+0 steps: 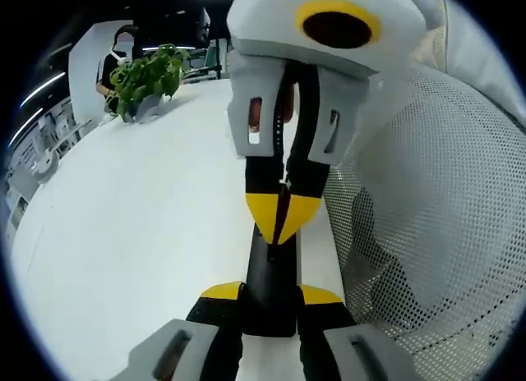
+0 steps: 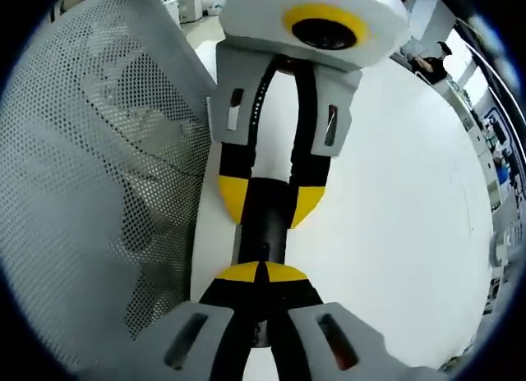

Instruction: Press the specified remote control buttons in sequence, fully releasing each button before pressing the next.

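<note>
A slim black remote control (image 1: 271,270) lies at the edge of the white table (image 1: 148,233). My left gripper (image 1: 271,293) is shut on its near end, one yellow tip on each long side. From the opposite side comes my right gripper (image 1: 282,217), jaws shut, its joined yellow tips pointing down at the remote's top face; whether they touch it I cannot tell. In the right gripper view the shut right gripper (image 2: 261,273) sits over the remote (image 2: 265,233). Beyond it the left gripper (image 2: 269,202) clamps the remote's far end. The buttons are hidden.
A grey mesh chair back (image 1: 427,233) stands close beside the table edge, seen also as the mesh chair back (image 2: 99,192). A potted green plant (image 1: 148,77) and a person (image 1: 122,57) are at the far end. The broad table top (image 2: 394,217) spreads away.
</note>
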Demonstrator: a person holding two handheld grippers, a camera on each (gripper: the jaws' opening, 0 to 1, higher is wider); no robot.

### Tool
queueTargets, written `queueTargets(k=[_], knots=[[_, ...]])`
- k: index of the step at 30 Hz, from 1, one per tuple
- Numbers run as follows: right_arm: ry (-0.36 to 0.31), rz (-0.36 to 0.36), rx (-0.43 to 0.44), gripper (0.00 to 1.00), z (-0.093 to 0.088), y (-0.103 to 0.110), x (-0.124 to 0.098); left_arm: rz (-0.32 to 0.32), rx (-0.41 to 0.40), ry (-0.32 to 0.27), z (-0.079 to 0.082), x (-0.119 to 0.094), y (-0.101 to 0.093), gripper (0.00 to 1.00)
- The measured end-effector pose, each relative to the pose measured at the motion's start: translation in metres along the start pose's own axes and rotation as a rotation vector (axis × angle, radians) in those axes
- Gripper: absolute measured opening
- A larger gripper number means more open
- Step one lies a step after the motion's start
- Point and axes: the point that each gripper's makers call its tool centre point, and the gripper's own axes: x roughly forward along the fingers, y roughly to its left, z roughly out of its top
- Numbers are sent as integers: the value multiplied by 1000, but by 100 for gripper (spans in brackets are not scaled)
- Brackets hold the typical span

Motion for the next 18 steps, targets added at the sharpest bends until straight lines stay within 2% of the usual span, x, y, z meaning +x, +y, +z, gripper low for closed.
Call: queueTargets(k=[4, 8, 13, 18], knots=[[6, -39, -58, 0, 2, 1, -1, -1, -2, 0, 0, 0, 0, 24], [-2, -44, -36, 0, 4, -2, -1, -1, -2, 0, 0, 0, 0, 24], [-2, -36, -51, 0, 7, -4, 1, -1, -1, 0, 0, 0, 0, 24], [45, 10, -74, 0, 8, -5, 2, -1, -1, 0, 1, 1, 0, 24]])
